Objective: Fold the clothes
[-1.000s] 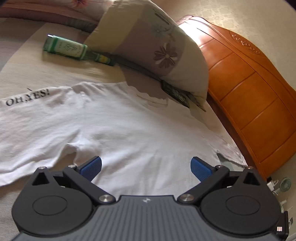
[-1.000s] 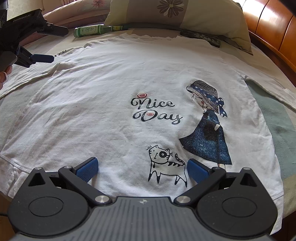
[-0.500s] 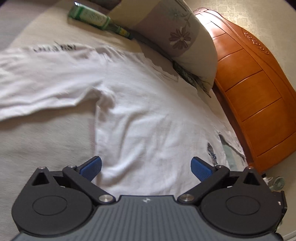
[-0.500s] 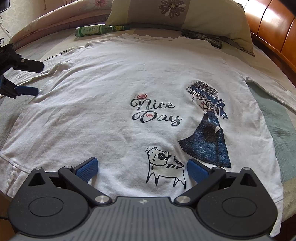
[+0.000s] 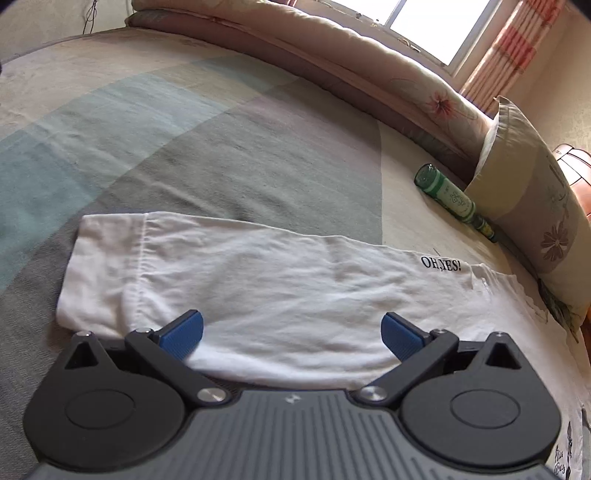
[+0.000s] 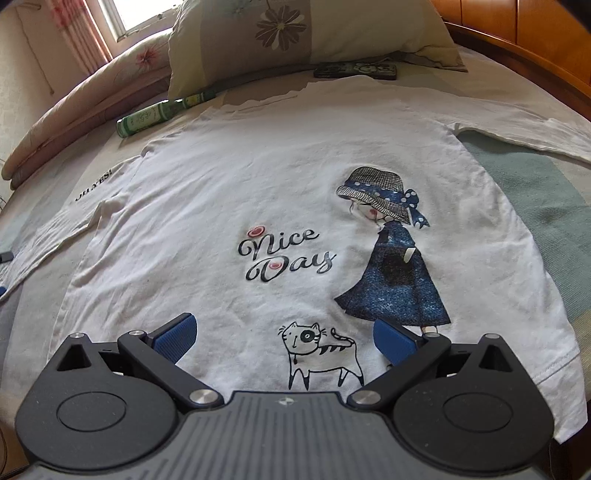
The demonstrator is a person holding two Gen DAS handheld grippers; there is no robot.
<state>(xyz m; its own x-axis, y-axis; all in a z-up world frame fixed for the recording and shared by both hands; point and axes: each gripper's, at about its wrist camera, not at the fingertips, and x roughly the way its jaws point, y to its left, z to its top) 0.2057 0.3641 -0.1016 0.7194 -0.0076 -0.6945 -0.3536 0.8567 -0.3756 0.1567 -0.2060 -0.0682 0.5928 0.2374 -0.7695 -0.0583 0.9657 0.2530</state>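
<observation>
Over the white shirt [image 6: 229, 192], both claws gape wide, holding nothing.

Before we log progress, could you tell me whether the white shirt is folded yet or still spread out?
Spread out: the white shirt lies flat on the bed, front print showing, both sleeves extended sideways, no fold visible.

The bed [image 5: 207, 155] wears a sheet in broad blocks of grey, pale teal and cream. A white long-sleeved shirt [image 6: 280, 177] lies spread flat on it, printed side up, both sleeves stretched out to the sides. A green bottle [image 5: 448, 194] lies on its side on the sheet beside the shirt's shoulder, its neck tucked under a flowered pillow [image 6: 306, 29]. A dark flat case [image 6: 356, 70] rests just above the collar. A rolled quilt [image 5: 369, 62] runs along the far edge.
</observation>
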